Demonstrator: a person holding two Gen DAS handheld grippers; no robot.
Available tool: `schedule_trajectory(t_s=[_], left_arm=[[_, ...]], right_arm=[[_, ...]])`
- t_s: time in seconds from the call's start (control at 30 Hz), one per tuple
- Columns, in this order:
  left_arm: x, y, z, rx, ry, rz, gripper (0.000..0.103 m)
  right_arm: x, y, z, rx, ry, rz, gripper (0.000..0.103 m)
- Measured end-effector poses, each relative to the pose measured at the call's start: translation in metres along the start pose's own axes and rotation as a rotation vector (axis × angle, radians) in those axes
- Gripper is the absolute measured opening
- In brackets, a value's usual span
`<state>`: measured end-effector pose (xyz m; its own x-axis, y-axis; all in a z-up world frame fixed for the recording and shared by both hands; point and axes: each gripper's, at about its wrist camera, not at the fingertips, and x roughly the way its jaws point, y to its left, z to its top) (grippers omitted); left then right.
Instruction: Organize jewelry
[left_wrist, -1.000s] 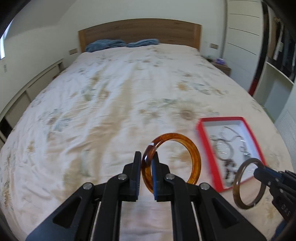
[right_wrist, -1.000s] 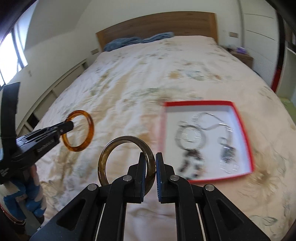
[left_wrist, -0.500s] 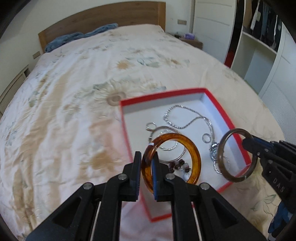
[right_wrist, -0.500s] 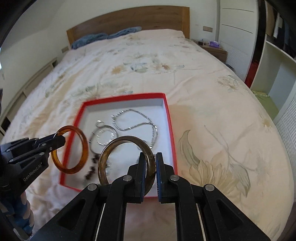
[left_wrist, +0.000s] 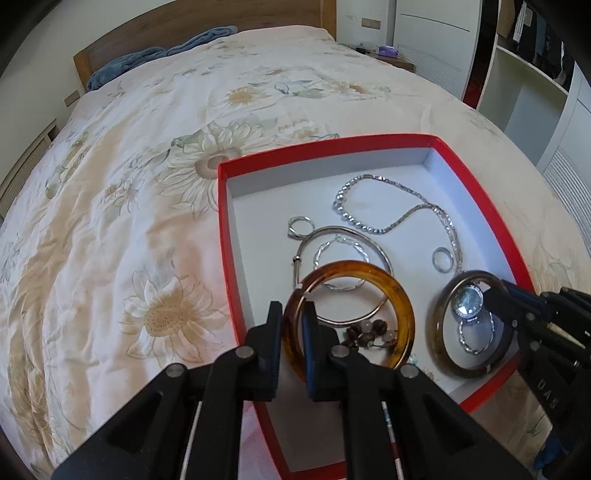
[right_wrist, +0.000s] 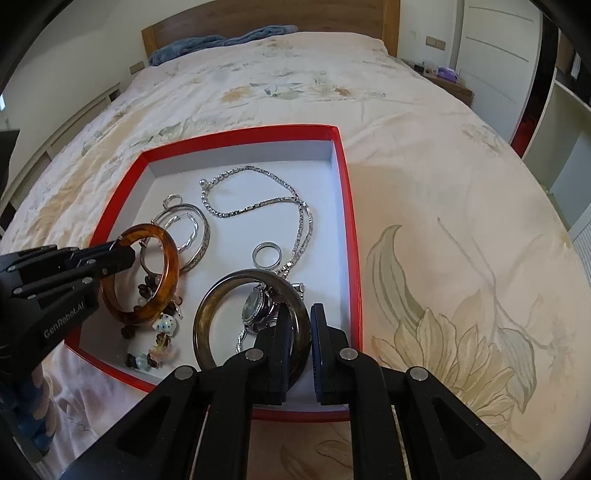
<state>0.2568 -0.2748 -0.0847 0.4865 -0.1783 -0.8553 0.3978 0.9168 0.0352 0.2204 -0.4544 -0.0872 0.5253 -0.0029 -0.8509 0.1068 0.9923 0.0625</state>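
Observation:
A red box (left_wrist: 221, 206) with a white inside lies on the bed; it also shows in the right wrist view (right_wrist: 347, 192). In it lie a silver chain (left_wrist: 399, 218), a silver bangle (left_wrist: 373, 243), rings, a watch (right_wrist: 255, 306) and beads. My left gripper (left_wrist: 292, 334) is shut on an amber bangle (left_wrist: 400, 295) and holds it over the box's near left part; the amber bangle also shows in the right wrist view (right_wrist: 170, 266). My right gripper (right_wrist: 300, 325) is shut on a dark olive-brown bangle (right_wrist: 207, 306) and holds it over the box's near right part; that bangle also shows in the left wrist view (left_wrist: 436, 325).
The bed carries a cream floral cover (left_wrist: 147, 184) all around the box. A wooden headboard (right_wrist: 258, 14) and blue pillows (right_wrist: 221, 38) are at the far end. A nightstand (right_wrist: 450, 79) and white wardrobes (left_wrist: 524, 81) stand to the right of the bed.
Both grippers have moved in over the red box and come lower, each still holding its bangle. The box now looks much larger and closer in both views.

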Motion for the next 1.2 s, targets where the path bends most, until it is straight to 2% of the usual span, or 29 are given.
schedule_trajectory(t_s=[0.13,0.23,0.3,0.33,0.57,0.67,0.83,1.2], left_arm=[[-0.001,-0.001,0.000,0.013,-0.004,-0.001,0.011],[-0.005,0.001,0.001,-0.002,0.002,-0.029,0.012],[-0.013,0.004,0.001,-0.019,-0.006,-0.049,0.013],[-0.017,0.005,0.001,-0.025,-0.012,-0.054,0.014],[-0.072,0.016,-0.009,-0.062,-0.077,-0.066,0.031],[-0.102,0.027,-0.019,-0.083,-0.108,-0.054,0.038],[-0.151,0.047,-0.047,-0.096,-0.176,0.023,0.038],[-0.226,0.084,-0.105,-0.114,-0.223,0.039,0.038]], right_arm=[[-0.003,0.000,-0.001,0.000,0.000,-0.007,0.017],[-0.011,-0.001,0.000,0.010,-0.006,0.001,0.021],[-0.022,0.000,-0.001,0.016,-0.021,0.001,0.033],[-0.027,0.000,-0.001,0.021,-0.029,0.001,0.035],[-0.082,0.014,-0.001,0.022,-0.102,0.004,0.042],[-0.109,0.028,-0.004,0.013,-0.134,0.011,0.048],[-0.150,0.054,-0.016,-0.017,-0.183,0.024,0.060],[-0.216,0.117,-0.053,-0.085,-0.245,0.076,0.071]])
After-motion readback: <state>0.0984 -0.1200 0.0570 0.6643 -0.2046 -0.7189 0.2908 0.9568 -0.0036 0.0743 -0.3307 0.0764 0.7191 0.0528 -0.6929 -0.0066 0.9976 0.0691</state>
